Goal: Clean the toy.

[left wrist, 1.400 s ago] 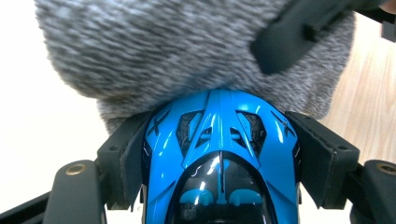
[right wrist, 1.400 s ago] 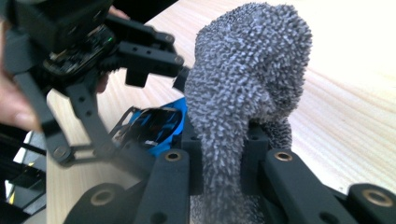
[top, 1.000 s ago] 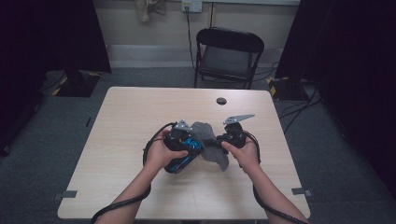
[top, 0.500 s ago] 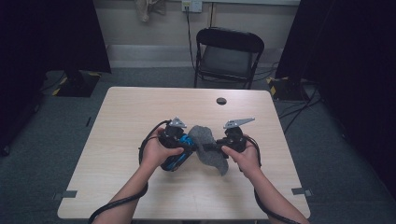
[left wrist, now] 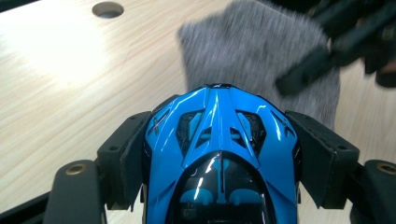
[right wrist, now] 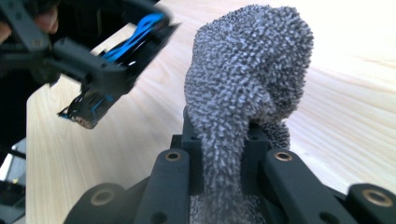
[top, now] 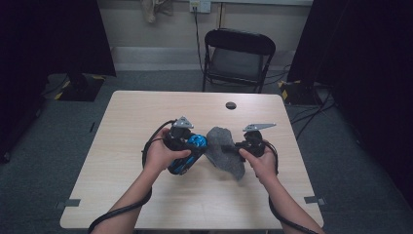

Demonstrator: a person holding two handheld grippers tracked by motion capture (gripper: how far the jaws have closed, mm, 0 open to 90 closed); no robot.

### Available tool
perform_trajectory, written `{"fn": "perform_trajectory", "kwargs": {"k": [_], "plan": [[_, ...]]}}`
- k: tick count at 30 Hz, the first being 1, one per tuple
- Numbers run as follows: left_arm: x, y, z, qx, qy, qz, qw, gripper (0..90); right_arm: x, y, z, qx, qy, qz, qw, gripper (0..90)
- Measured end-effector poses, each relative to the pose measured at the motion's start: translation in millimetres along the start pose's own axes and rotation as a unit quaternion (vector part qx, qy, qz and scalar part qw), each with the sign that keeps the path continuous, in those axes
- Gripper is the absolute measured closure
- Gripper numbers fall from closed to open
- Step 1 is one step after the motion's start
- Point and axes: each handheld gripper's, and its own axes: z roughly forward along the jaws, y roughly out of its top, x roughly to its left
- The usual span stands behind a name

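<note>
Both forearms reach in over the surface (top: 122, 126), hands close together. The left gripper (top: 191, 146) is tilted, its jaws clamped on the sides of a blue toy car (left wrist: 219, 154). The right gripper (top: 233, 148) points toward it, jaws pinched on a grey cloth (right wrist: 247, 93).

The rear of the toy car (left wrist: 219, 154) runs off the bottom edge of my left gripper view, so I cannot see its wheels. Beyond it, the grey cloth (left wrist: 261, 60) and my right gripper (left wrist: 327, 56) are blurred. In my right gripper view the cloth's lower end drops below the picture's edge between my jaws, and my left gripper (right wrist: 88, 56) is smeared.
</note>
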Motion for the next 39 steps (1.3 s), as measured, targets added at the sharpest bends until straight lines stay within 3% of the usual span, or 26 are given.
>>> {"fn": "perform_trajectory", "kwargs": {"k": [6,12,24,39], "plan": [[-1.0,1.3,8.6,0.004,-0.001,-0.001,1.0,26.2,17.8,0.6,16.1,0.009,0.031,-0.021,0.9993,77.6],[0.6,0.0,10.3,0.006,-0.001,-0.007,1.0,26.2,19.2,-3.1,20.9,0.016,0.044,-0.02,0.9987,77.6],[2.3,2.8,10.5,0.003,0.001,-0.012,0.9999,26.2,21.5,-9.7,28.5,0.014,0.058,-0.011,0.9981,77.7],[6.2,11.1,9.2,-0.006,0.011,-0.021,0.9997,26.2,33.8,-5.9,37.2,0.03,0.067,-0.041,0.9964,77.6]]}}
